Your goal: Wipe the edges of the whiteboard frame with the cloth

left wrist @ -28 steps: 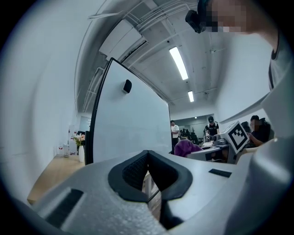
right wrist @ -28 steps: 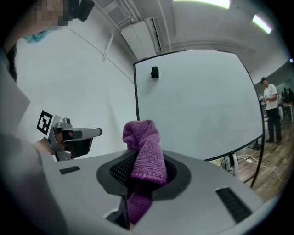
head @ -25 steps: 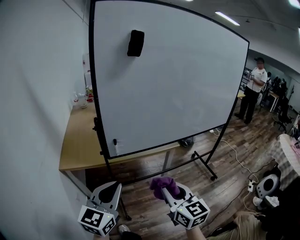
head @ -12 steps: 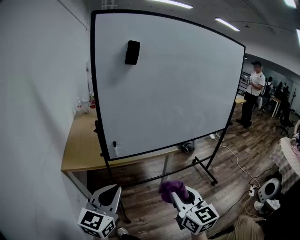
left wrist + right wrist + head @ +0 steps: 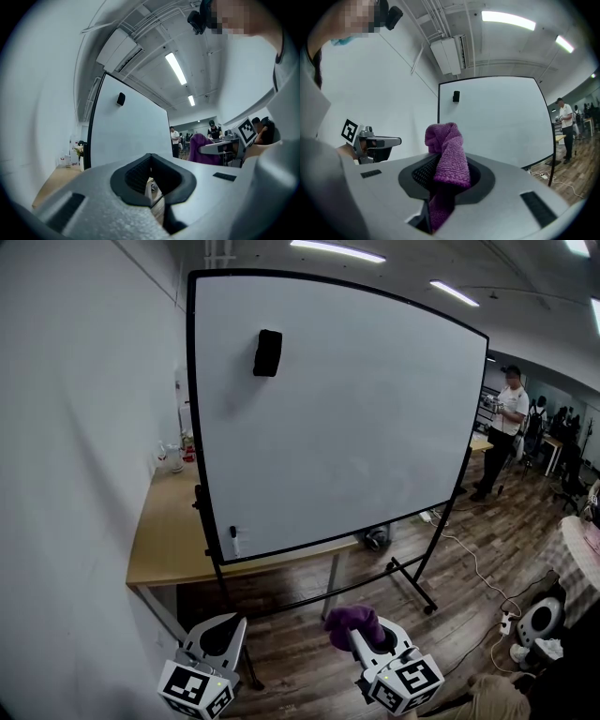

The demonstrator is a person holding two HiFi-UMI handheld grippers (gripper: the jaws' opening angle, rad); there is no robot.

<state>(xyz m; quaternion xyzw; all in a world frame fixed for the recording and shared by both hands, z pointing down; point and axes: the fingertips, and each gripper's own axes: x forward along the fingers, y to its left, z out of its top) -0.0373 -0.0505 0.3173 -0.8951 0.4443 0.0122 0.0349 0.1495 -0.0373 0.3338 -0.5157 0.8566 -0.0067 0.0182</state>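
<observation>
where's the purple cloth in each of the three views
head view: purple cloth, bottom centre, low in the frame.
left gripper view: right of centre, past the right edge of the whiteboard, cloth at.
right gripper view: dead centre, sticking up from between the jaws.
shared landmark: the black eraser, high on the whiteboard.

Head cam facing whiteboard [image 5: 356, 409], well back, both claw cams low, tilted up at it
</observation>
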